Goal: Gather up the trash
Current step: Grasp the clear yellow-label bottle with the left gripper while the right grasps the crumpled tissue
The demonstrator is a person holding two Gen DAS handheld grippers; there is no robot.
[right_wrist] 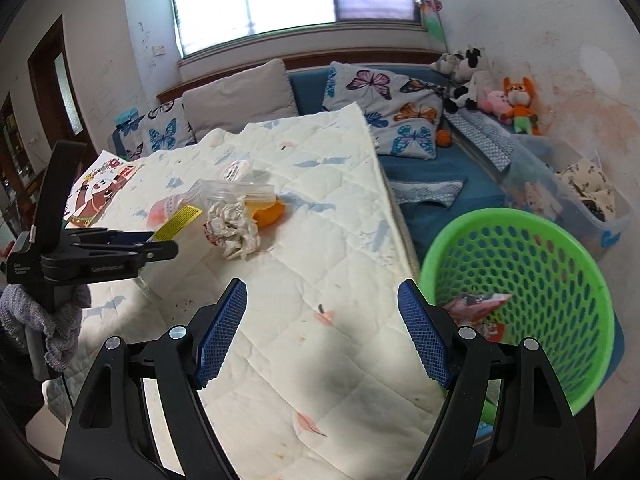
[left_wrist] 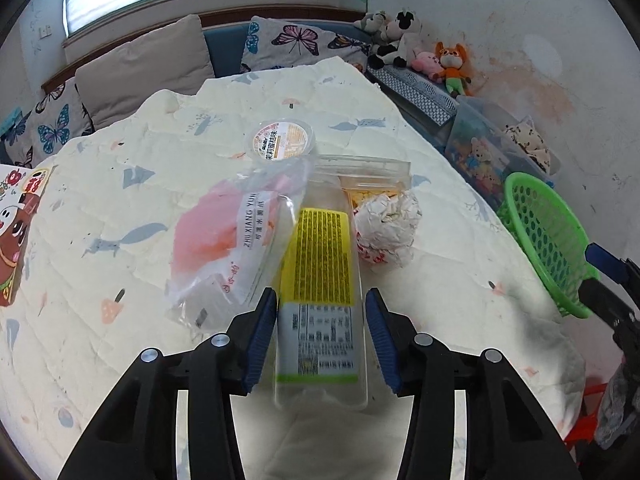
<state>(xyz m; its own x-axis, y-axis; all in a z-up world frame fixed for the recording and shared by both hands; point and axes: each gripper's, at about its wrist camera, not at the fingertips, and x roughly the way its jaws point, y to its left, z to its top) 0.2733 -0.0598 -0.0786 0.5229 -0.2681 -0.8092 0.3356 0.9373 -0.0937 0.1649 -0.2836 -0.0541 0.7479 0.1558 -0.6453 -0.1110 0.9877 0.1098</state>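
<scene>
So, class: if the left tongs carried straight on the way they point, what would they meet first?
The clear bottle with the yellow label, already lying between the open left tongs; the pads look just short of touching it.

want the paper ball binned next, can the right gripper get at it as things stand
Probably yes. The right gripper is open and empty, and only bare quilt lies between it and the paper ball. The left gripper is off to one side at the bottle, not across that path.
</scene>
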